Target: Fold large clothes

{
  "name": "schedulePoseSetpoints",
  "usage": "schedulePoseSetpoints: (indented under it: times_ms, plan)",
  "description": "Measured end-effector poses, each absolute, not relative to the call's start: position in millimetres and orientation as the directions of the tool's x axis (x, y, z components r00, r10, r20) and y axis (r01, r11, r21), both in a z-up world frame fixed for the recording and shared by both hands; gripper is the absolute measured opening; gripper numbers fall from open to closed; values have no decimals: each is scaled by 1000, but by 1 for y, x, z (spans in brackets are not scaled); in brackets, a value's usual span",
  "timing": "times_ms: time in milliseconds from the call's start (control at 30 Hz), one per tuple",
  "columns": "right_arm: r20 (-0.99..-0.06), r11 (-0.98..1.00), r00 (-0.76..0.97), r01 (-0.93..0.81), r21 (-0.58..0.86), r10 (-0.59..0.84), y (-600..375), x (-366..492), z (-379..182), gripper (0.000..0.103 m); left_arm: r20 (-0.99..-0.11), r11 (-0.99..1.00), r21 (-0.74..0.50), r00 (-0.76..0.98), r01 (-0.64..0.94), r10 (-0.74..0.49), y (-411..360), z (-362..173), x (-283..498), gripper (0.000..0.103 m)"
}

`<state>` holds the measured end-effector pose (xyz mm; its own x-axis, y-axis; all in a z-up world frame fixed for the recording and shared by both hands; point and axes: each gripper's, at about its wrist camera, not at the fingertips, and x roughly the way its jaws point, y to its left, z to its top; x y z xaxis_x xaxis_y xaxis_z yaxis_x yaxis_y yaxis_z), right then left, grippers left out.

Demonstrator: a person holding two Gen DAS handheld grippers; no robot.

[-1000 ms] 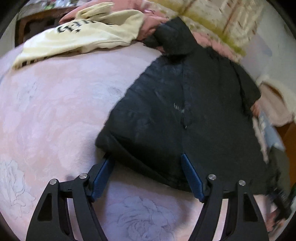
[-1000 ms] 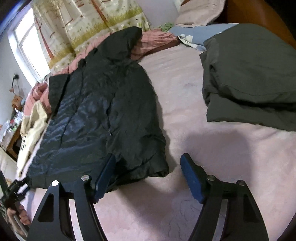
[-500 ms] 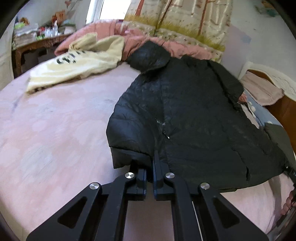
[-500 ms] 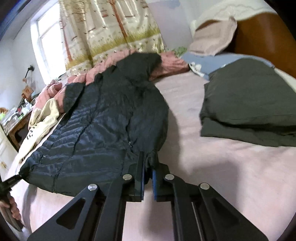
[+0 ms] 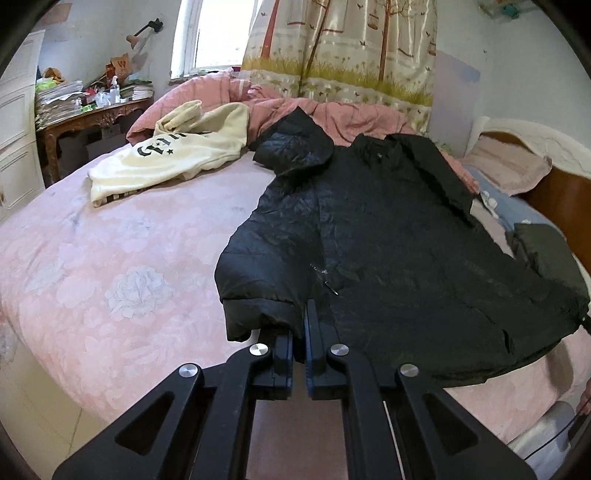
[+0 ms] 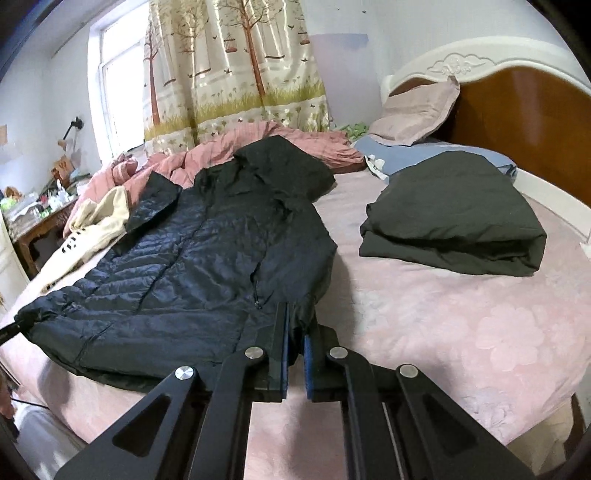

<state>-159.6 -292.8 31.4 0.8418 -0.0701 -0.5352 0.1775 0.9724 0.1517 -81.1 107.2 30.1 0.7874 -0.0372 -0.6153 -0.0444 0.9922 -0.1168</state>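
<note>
Both grippers now clamped on the hem, hem lifted.
Left gripper and right gripper, open a second ago, pinch the black puffer jacket; it spreads toward 12 o'clock on the pink bed, ready to fold.

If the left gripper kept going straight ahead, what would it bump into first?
The left gripper is already shut on the hem of the black quilted puffer jacket, so it would probably push straight into more of that jacket.

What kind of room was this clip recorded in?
A lived-in home bedroom, most likely: a bed with a pink floral bedspread and wooden headboard, a pillow, and a curtained window beside a cluttered desk.
</note>
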Motion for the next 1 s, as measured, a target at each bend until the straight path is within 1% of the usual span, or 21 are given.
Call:
schedulePoseSetpoints:
  times_ms: [67, 133, 167, 200, 233, 267, 300, 333, 367, 400, 433, 467, 500, 533, 567, 600, 667, 733, 800, 900, 1000]
  plan:
    - [-544, 972, 836, 180, 152, -70, -294, -155, 29, 7, -629, 994, -88, 777, -57, -11, 104, 26, -77, 5]
    - [-552, 972, 829, 192, 132, -88, -294, -151, 26, 7, -634, 996, -53, 773, -71, 21, 101, 22, -76, 11]
    - [-555, 972, 825, 204, 114, -108, -294, -147, 24, 7, -629, 997, -30, 777, -75, 39, 100, 20, -75, 12]
    - [-554, 972, 823, 212, 101, -122, -293, -147, 22, 8, -619, 997, 3, 783, -76, 61, 98, 18, -76, 27]
    - [-552, 971, 823, 221, 90, -136, -293, -146, 20, 19, -603, 996, 35, 793, -85, 89, 96, 18, -77, 57]
    - [-547, 968, 822, 237, 79, -156, -293, -147, 19, 44, -574, 995, 51, 813, -83, 97, 94, 18, -82, 69]
    - [-534, 963, 824, 262, 61, -190, -292, -149, 18, 64, -536, 996, 59, 839, -70, 91, 93, 20, -89, 78]
    - [-504, 958, 836, 280, 54, -216, -291, -153, 21, 94, -482, 996, 74, 872, -52, 81, 88, 24, -98, 79]
    - [-467, 956, 853, 288, 54, -231, -288, -159, 23, 97, -437, 995, 95, 897, -30, 69, 83, 29, -106, 79]
    - [-401, 957, 884, 284, 55, -239, -284, -169, 30, 97, -400, 994, 109, 915, -12, 55, 78, 32, -113, 84]
    - [-371, 962, 899, 270, 52, -232, -280, -173, 35, 97, -366, 993, 118, 930, 3, 41, 73, 35, -119, 92]
    - [-358, 965, 907, 256, 47, -223, -277, -174, 37, 101, -341, 992, 125, 939, 13, 31, 69, 36, -124, 96]
    - [-347, 974, 917, 223, 37, -197, -269, -175, 39, 103, -325, 991, 132, 946, 22, 22, 63, 37, -128, 103]
    - [-345, 981, 923, 194, 29, -172, -263, -176, 40, 103, -323, 990, 132, 946, 50, -5, 58, 37, -130, 103]
    - [-351, 987, 926, 158, 19, -141, -256, -175, 39, 103, -340, 986, 131, 939, 100, -50, 53, 35, -131, 103]
    - [-376, 996, 923, 85, -3, -80, -243, -173, 36, 103, -367, 979, 140, 926, 145, -85, 47, 33, -130, 103]
    - [-453, 998, 891, -40, -42, 16, -222, -165, 25, 103, -469, 947, 206, 874, 247, -126, 30, 17, -123, 103]
    - [-560, 982, 825, -158, -103, 74, -195, -153, 6, 103, -556, 906, 286, 824, 313, -110, 12, -3, -114, 103]
    - [-623, 952, 781, -220, -211, 43, -168, -146, -10, 103, -616, 874, 344, 785, 343, -65, -3, -18, -105, 102]
    - [-664, 910, 747, -262, -323, -20, -144, -140, -28, 103, -644, 845, 355, 760, 400, -89, -14, -25, -104, 102]
    - [-672, 910, 738, -236, -341, -60, -141, -130, -34, 103, -672, 849, 365, 739, 383, -45, -16, -35, -93, 103]
